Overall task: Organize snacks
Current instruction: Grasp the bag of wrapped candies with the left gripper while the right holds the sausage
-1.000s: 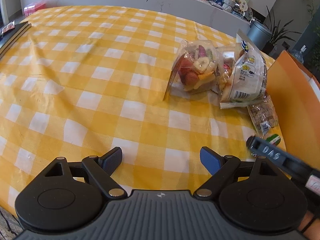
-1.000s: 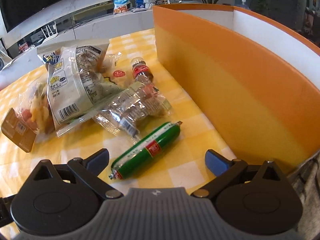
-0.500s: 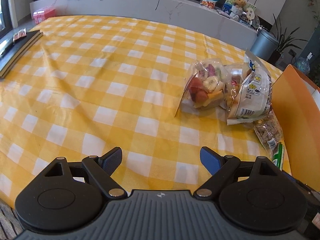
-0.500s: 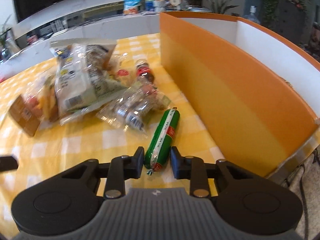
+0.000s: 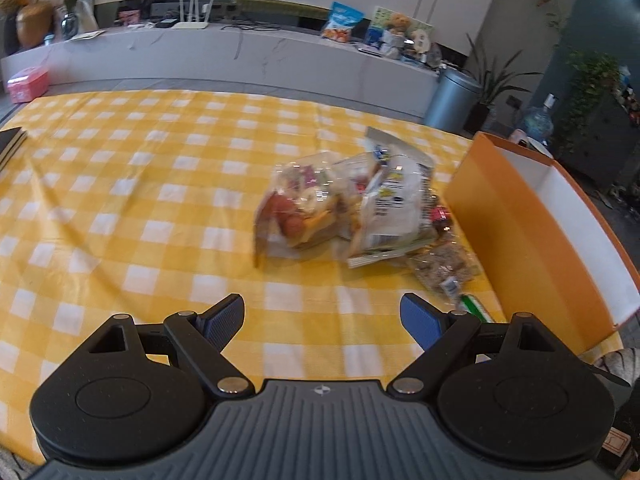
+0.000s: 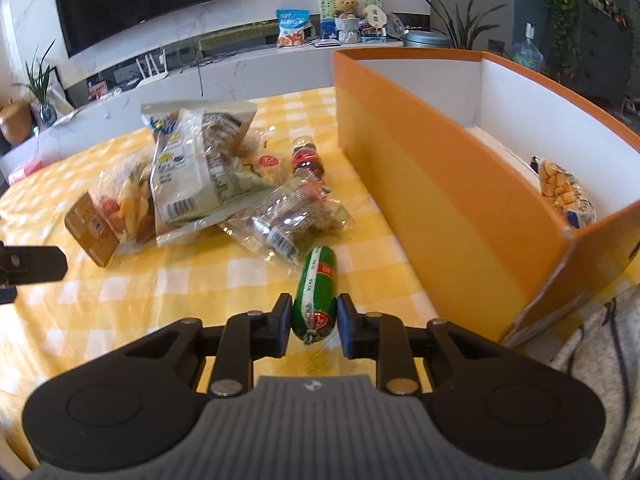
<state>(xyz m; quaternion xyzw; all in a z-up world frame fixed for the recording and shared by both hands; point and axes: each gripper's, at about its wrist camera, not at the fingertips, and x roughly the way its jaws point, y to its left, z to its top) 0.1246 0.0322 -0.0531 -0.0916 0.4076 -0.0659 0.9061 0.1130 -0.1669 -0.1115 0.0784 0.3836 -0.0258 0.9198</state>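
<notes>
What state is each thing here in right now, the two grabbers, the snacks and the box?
Right gripper: shut on the green sausage.
Green sausage: gripped at its near end.
Left gripper: open, holding nothing.
Orange box: open-topped, one snack bag inside.
White bag: sealed, lying on the pile.
Small bottle: capped, on its side.

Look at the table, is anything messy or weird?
Nothing is spilled or broken. The snack bags lie in a jumbled heap, overlapping, with a small bottle on its side behind them. The right gripper holds a green sausage beside the orange box, which holds one snack pack.
</notes>
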